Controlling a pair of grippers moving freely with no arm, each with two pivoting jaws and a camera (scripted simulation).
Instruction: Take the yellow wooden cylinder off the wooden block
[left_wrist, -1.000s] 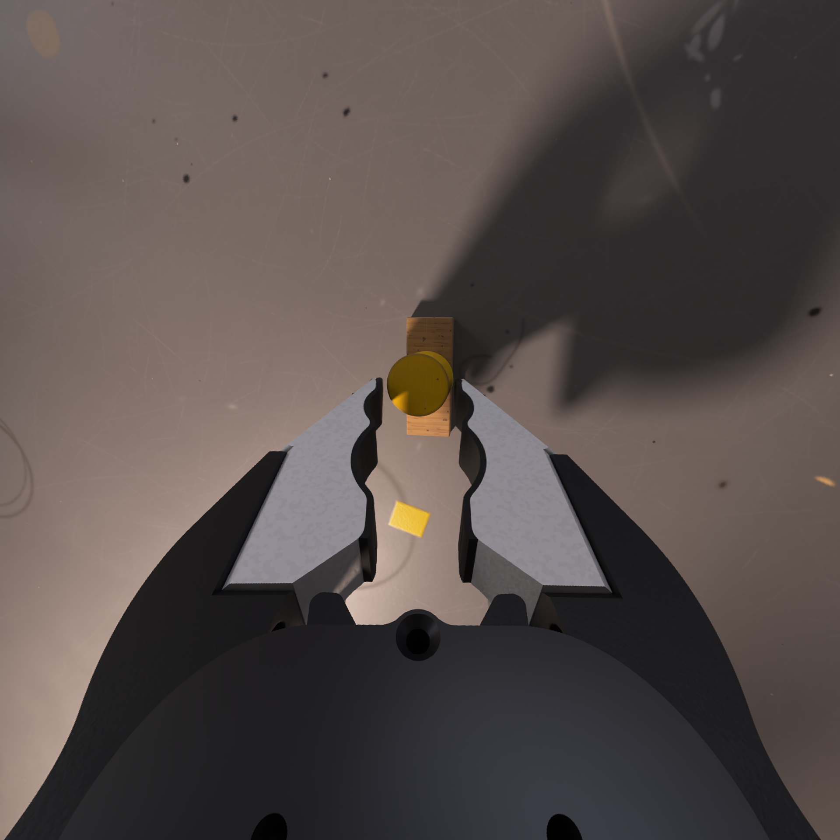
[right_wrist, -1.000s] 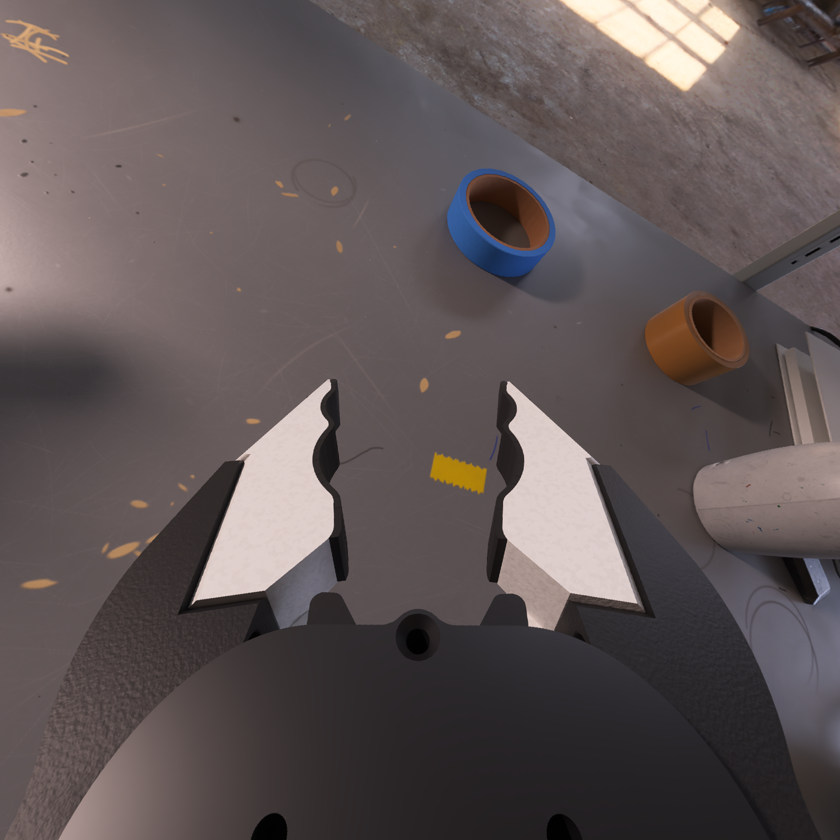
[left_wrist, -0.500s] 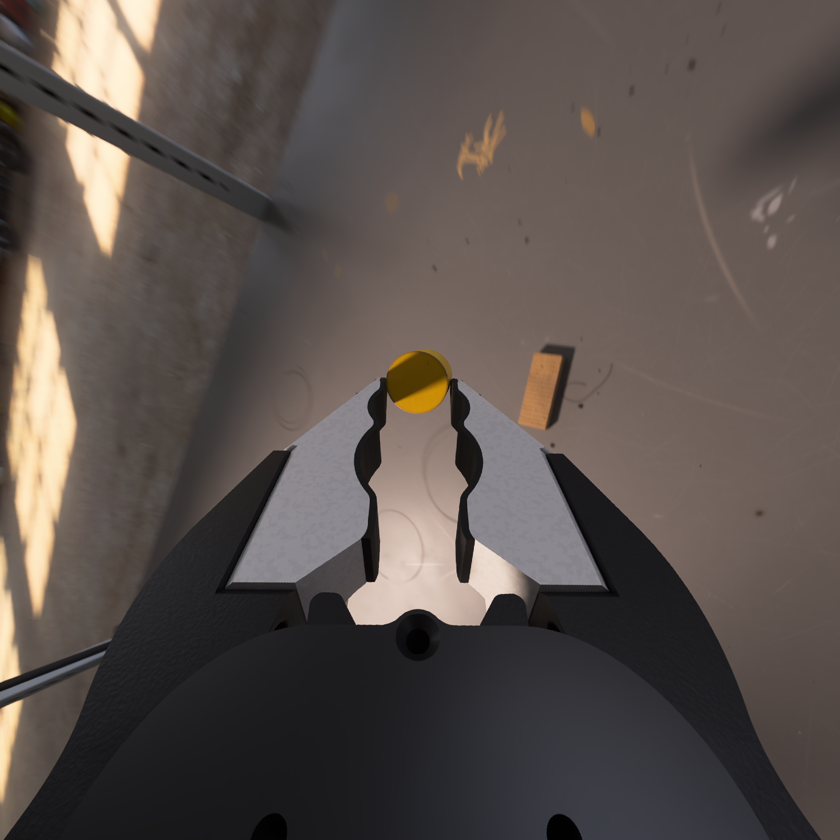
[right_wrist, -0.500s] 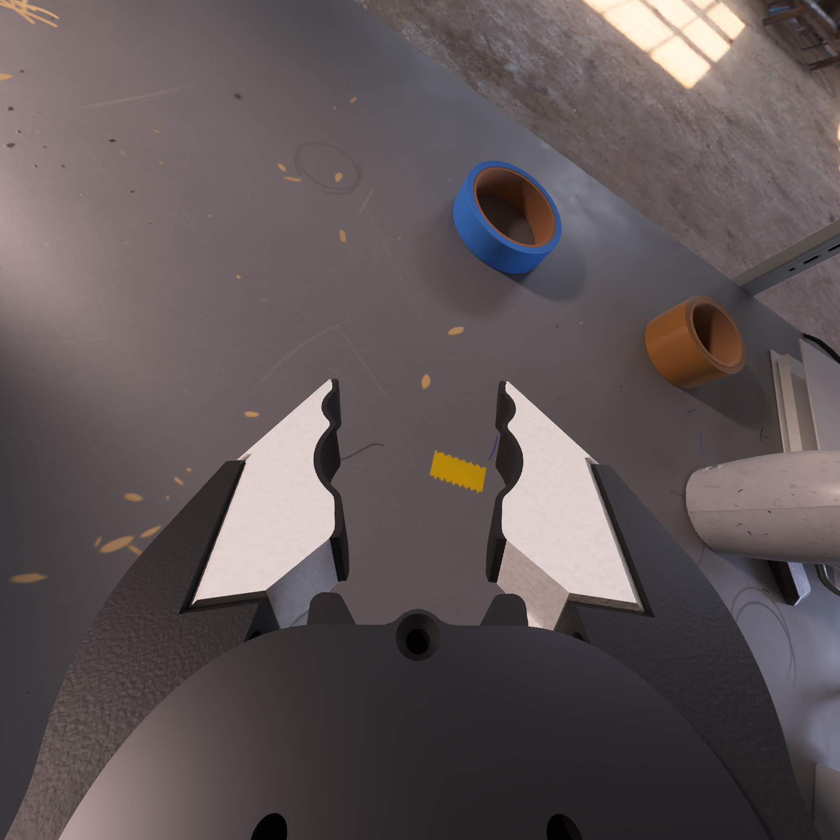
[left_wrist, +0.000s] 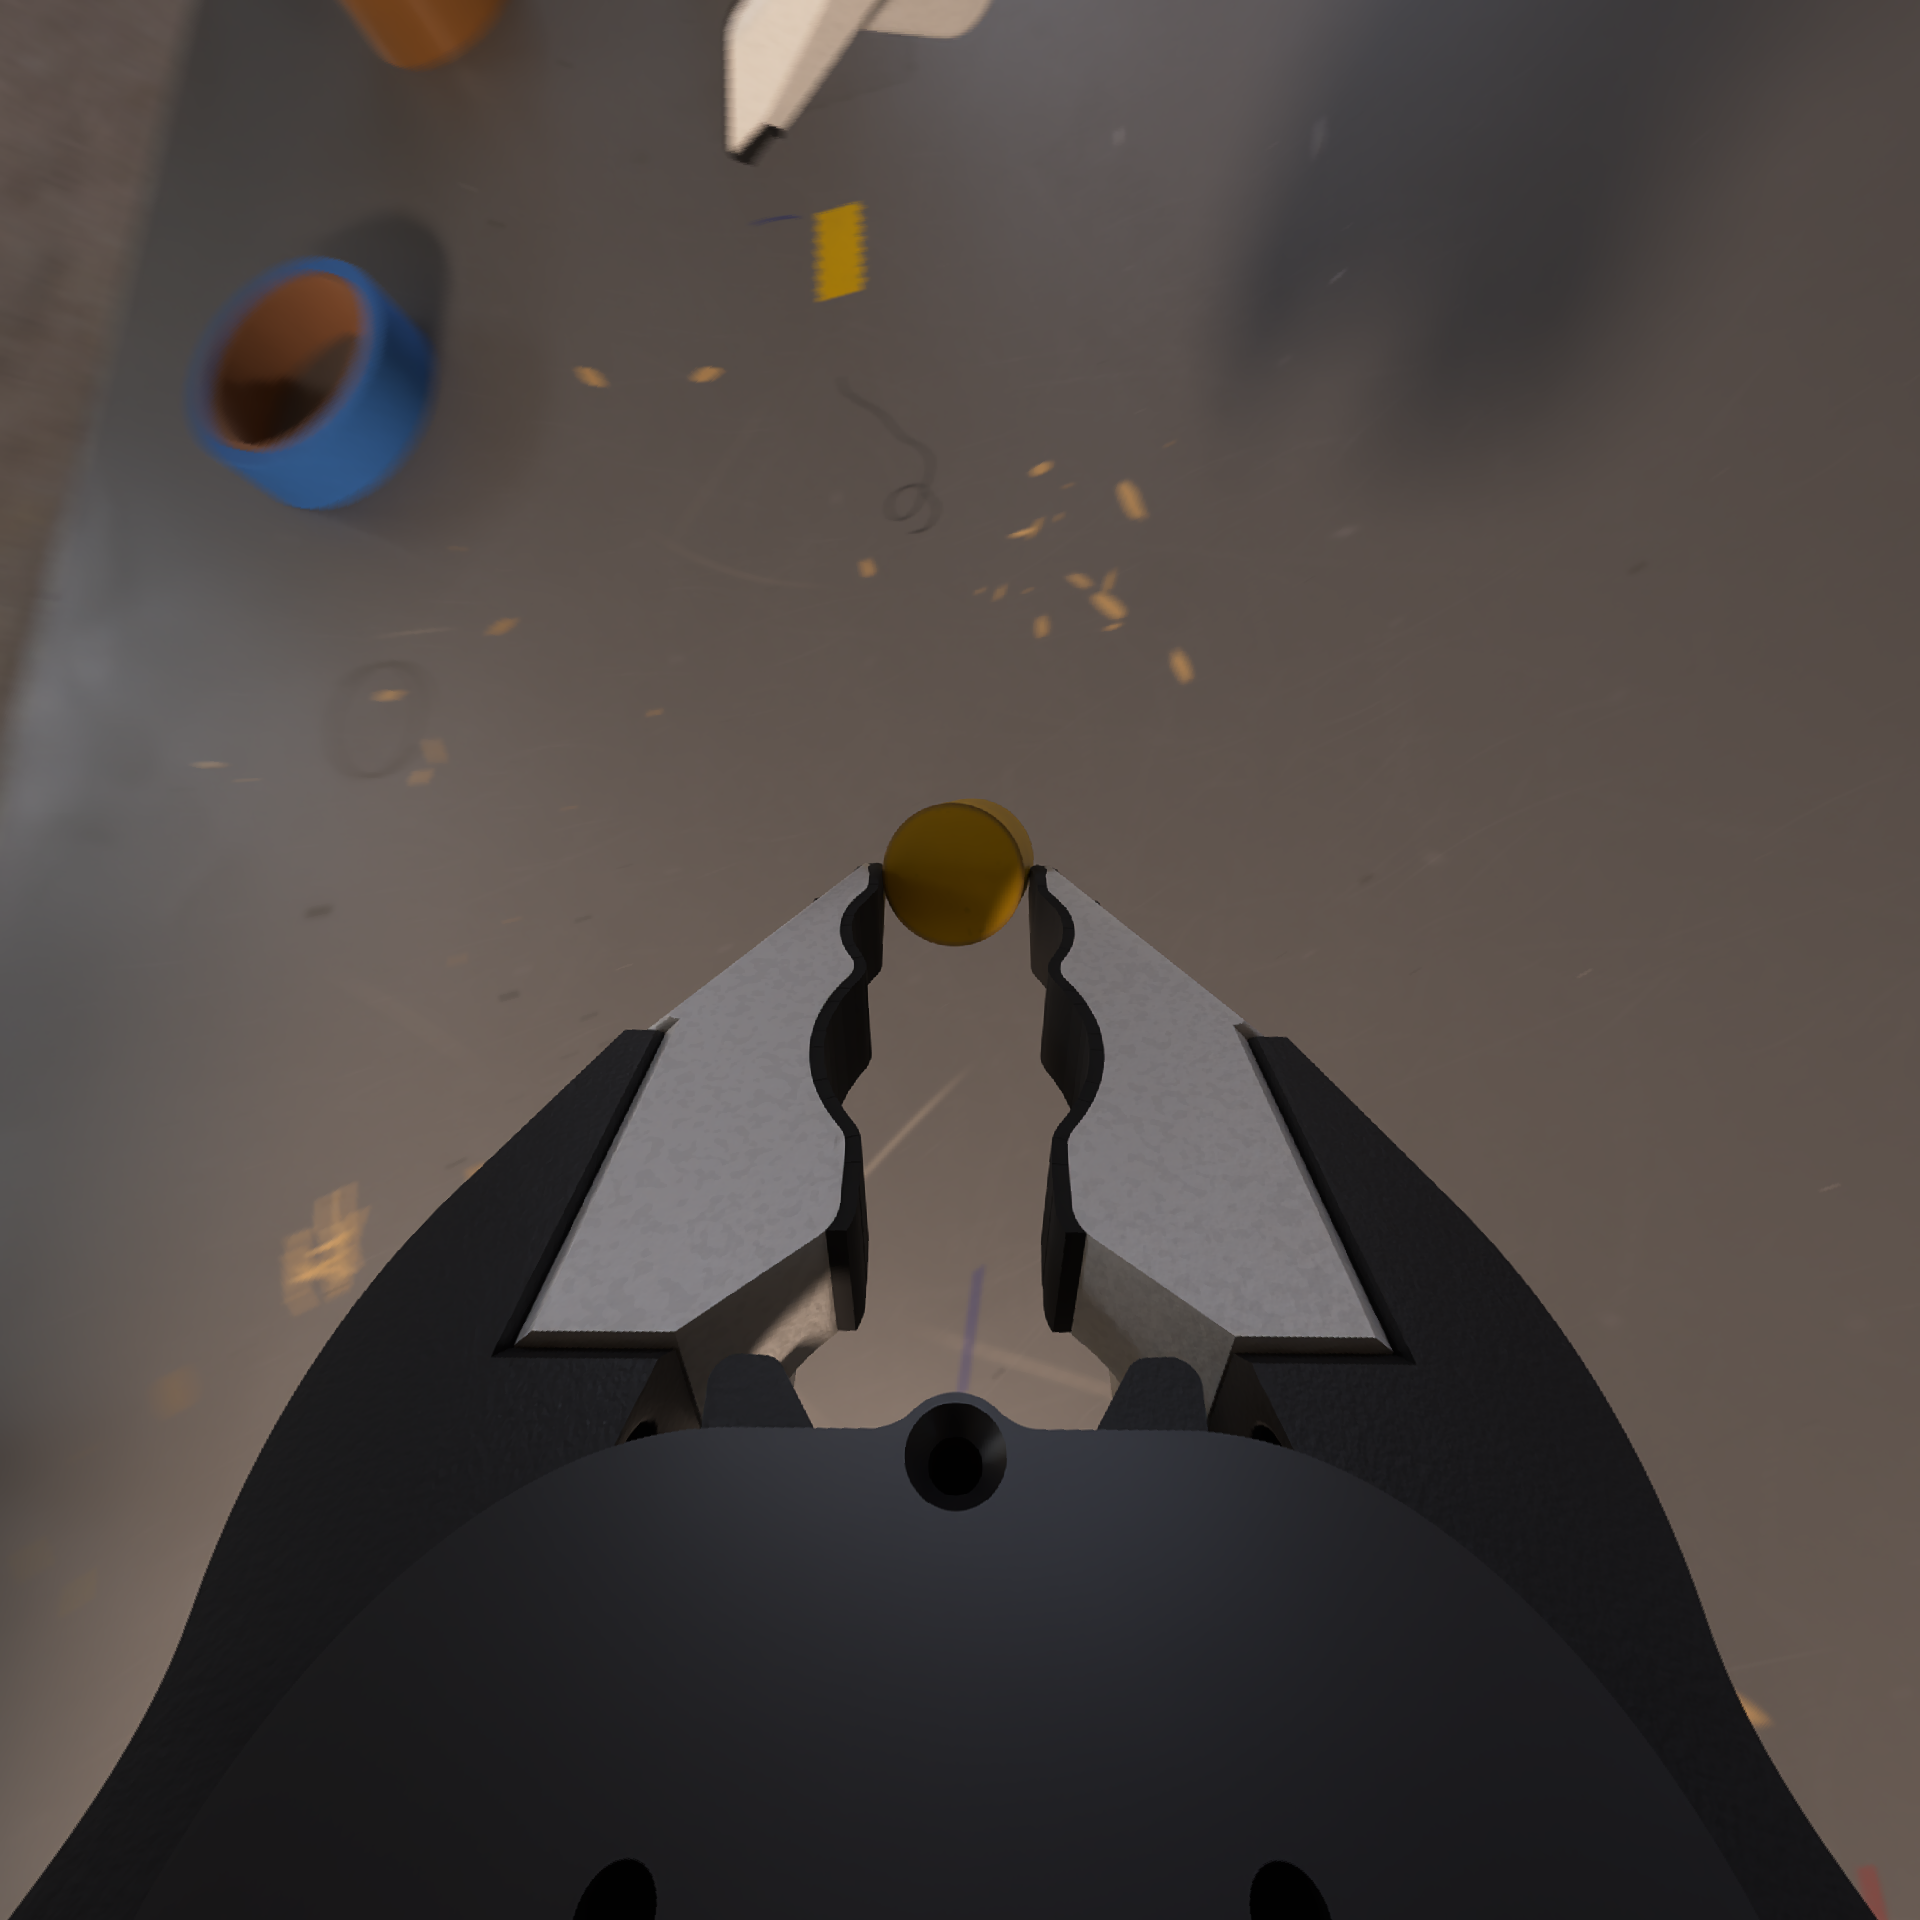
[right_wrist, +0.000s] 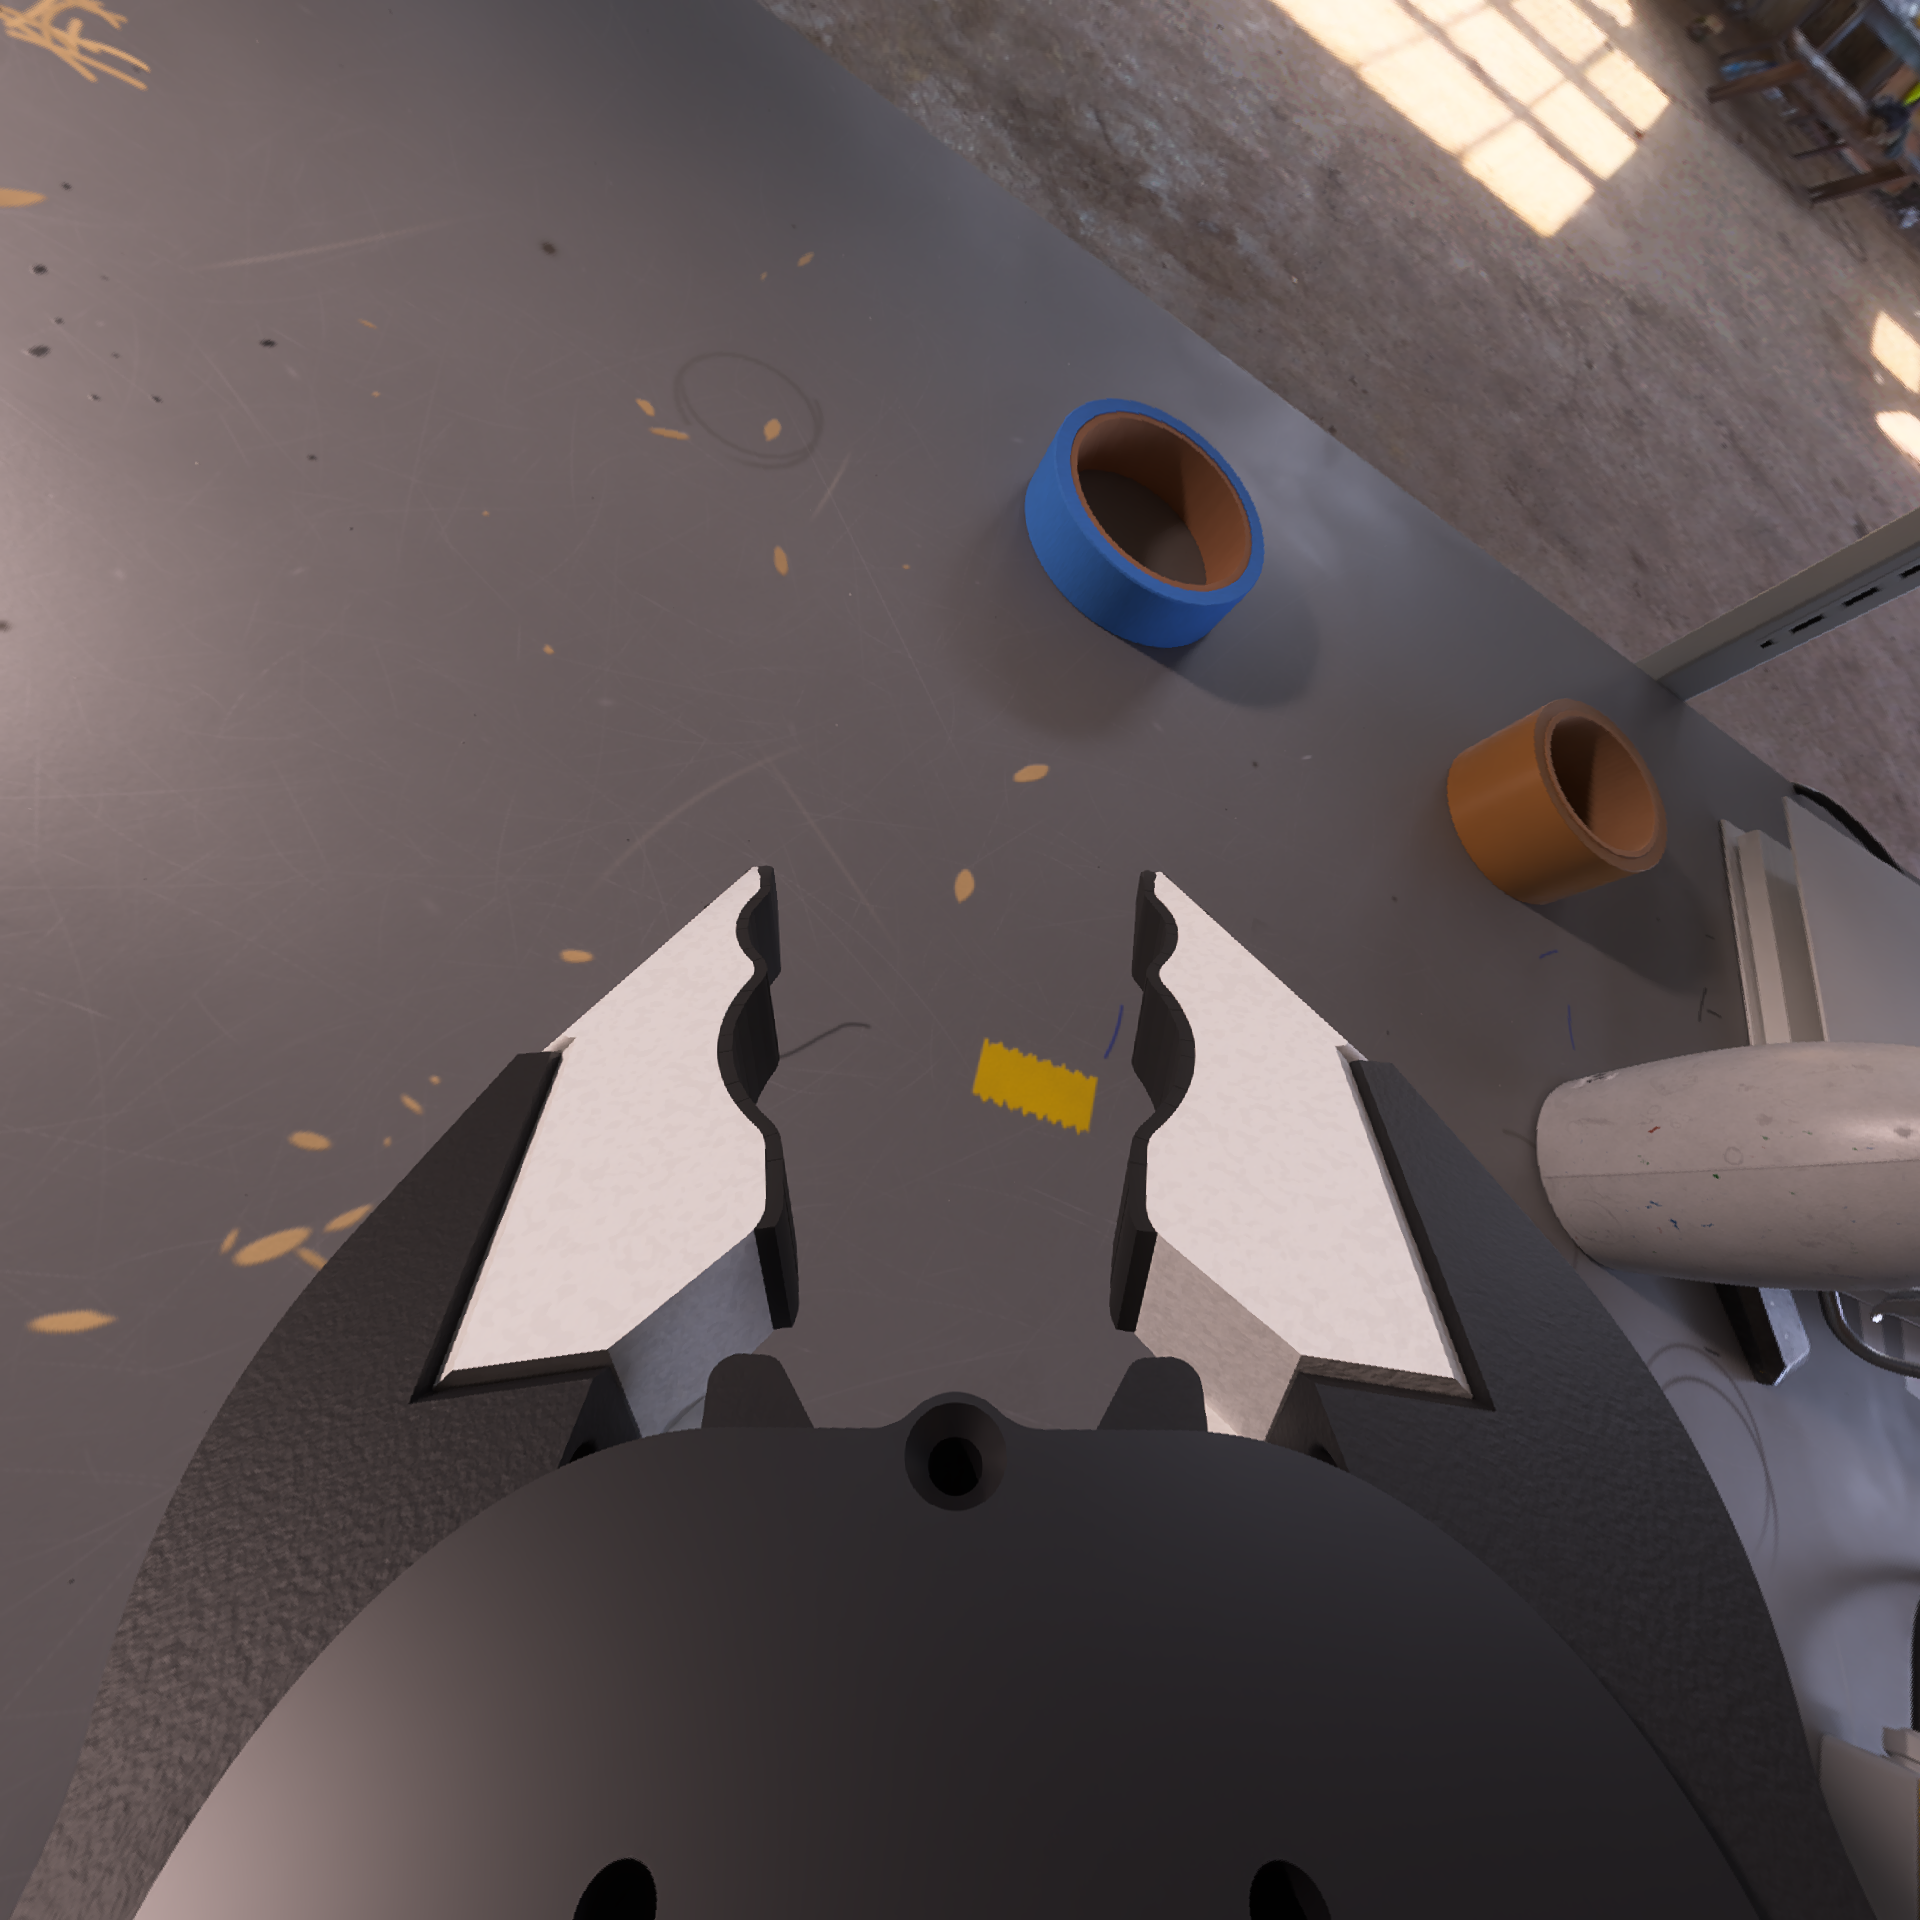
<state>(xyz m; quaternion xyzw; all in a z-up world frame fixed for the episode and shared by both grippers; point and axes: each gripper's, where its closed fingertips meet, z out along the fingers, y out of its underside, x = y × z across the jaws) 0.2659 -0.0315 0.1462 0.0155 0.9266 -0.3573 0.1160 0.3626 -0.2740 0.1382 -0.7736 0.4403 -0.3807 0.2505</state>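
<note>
- Yellow wooden cylinder (left_wrist: 954, 873) is pinched at the left gripper (left_wrist: 954, 883) tips above the table (left_wrist: 1455, 675), round end facing the camera, long axis pointing away.
- Right gripper (right_wrist: 954, 878) gapes wide, holding nothing.
- Two tape rolls: one blue (right_wrist: 1143, 523), one brown (right_wrist: 1555, 798).
- The wooden block, seen half a second ago, is out of view.

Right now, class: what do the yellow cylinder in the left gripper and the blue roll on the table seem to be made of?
Yellow cylinder: likely painted wood; its flat end is matt, even ochre, with no grain showing.
Blue roll: probably tape wound on a cardboard core; smooth blue outer band, dull brown inner ring.
</note>
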